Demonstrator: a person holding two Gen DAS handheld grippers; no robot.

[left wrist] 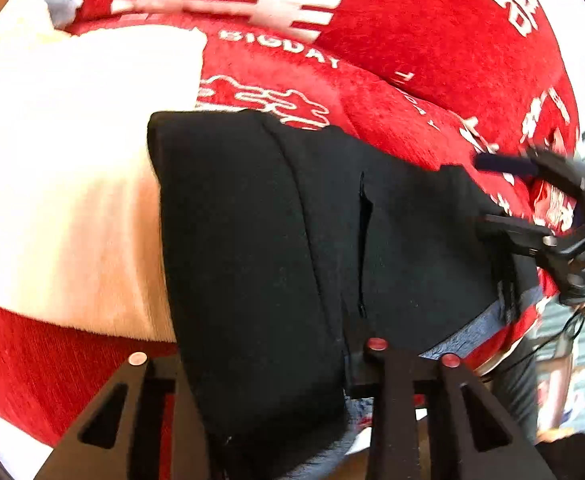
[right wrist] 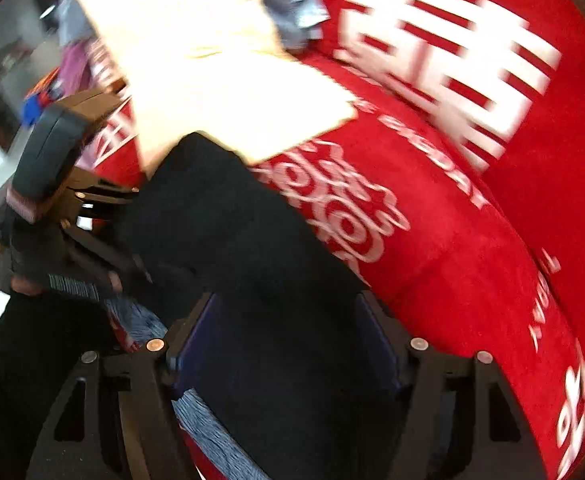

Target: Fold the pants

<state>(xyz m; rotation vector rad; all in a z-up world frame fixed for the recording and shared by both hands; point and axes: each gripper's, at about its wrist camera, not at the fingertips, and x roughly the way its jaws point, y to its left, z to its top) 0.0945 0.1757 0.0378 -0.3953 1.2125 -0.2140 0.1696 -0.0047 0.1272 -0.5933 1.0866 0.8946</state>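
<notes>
Black pants (left wrist: 292,220) lie folded over a red cushion (left wrist: 432,60) with white lettering. My left gripper (left wrist: 268,364) has its jaws spread around the near edge of the pants, and cloth fills the gap between them. My right gripper (right wrist: 284,336) also straddles black cloth (right wrist: 252,260) with its blue-padded fingers (right wrist: 376,336) apart. In the left wrist view the right gripper (left wrist: 508,200) shows at the far right edge of the pants with jaws apart. The left gripper (right wrist: 104,232) shows at the left of the right wrist view.
A cream white cloth (left wrist: 72,180) lies left of the pants on the red cushion. A grey knit fabric (right wrist: 212,432) peeks out under the pants. A second red cushion (right wrist: 492,60) with large white characters stands behind. Clutter shows at the far left (right wrist: 32,92).
</notes>
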